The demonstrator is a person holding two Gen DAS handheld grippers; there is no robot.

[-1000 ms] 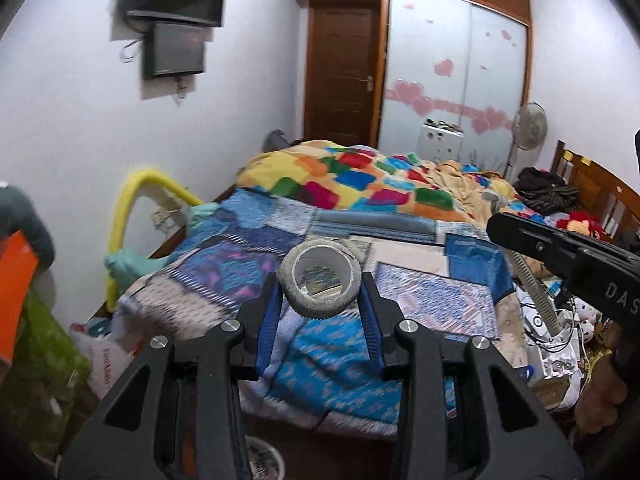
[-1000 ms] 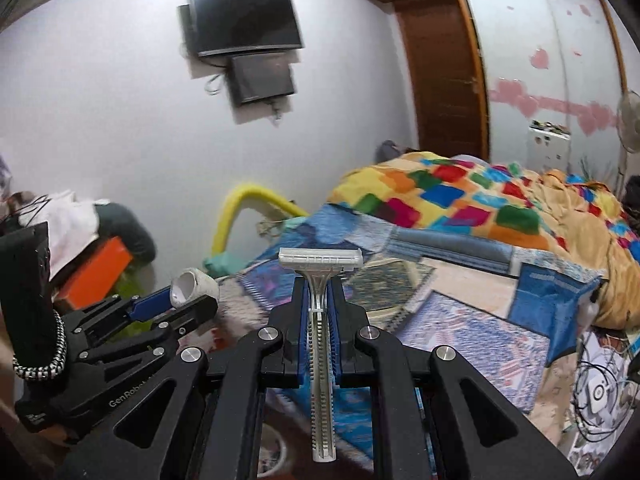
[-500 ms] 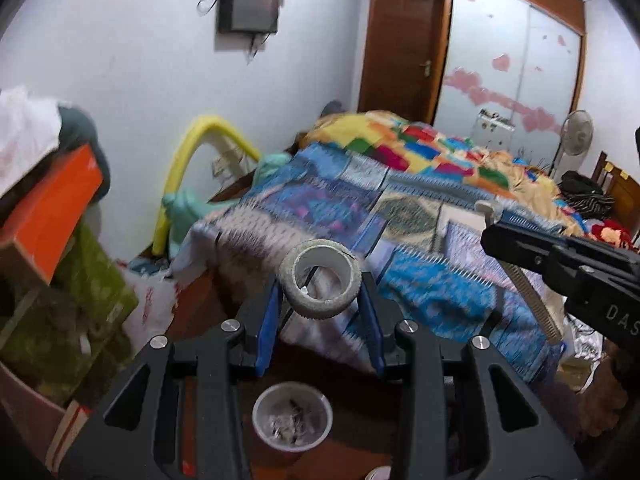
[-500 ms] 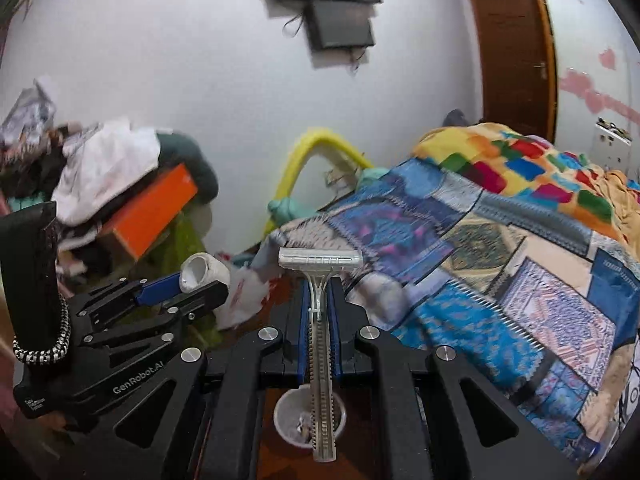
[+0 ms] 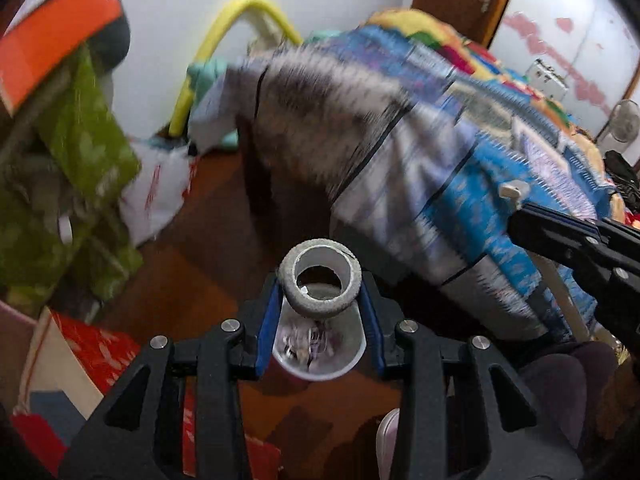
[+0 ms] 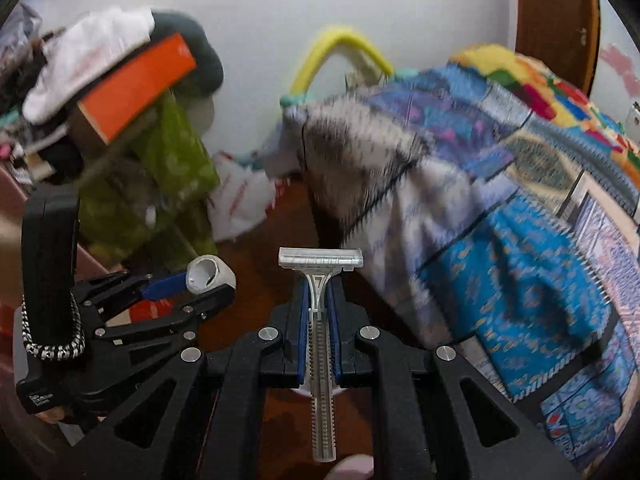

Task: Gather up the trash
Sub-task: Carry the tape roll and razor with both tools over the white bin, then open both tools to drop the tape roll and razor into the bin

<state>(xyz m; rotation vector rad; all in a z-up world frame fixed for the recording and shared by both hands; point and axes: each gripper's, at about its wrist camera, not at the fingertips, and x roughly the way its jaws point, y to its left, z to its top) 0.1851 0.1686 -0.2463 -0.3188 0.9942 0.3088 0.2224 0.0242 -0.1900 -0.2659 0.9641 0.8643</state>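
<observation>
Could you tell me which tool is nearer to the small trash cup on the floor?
Left. The left tool, gripping the tape roll, sits directly above the cup; the right tool, holding the razor, is off to its side.

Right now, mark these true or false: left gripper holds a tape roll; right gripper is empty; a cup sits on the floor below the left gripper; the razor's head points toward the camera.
1. Left gripper holds a tape roll: true.
2. Right gripper is empty: false, it is shut on a razor.
3. A cup sits on the floor below the left gripper: true.
4. The razor's head points toward the camera: false, it points away.
</observation>
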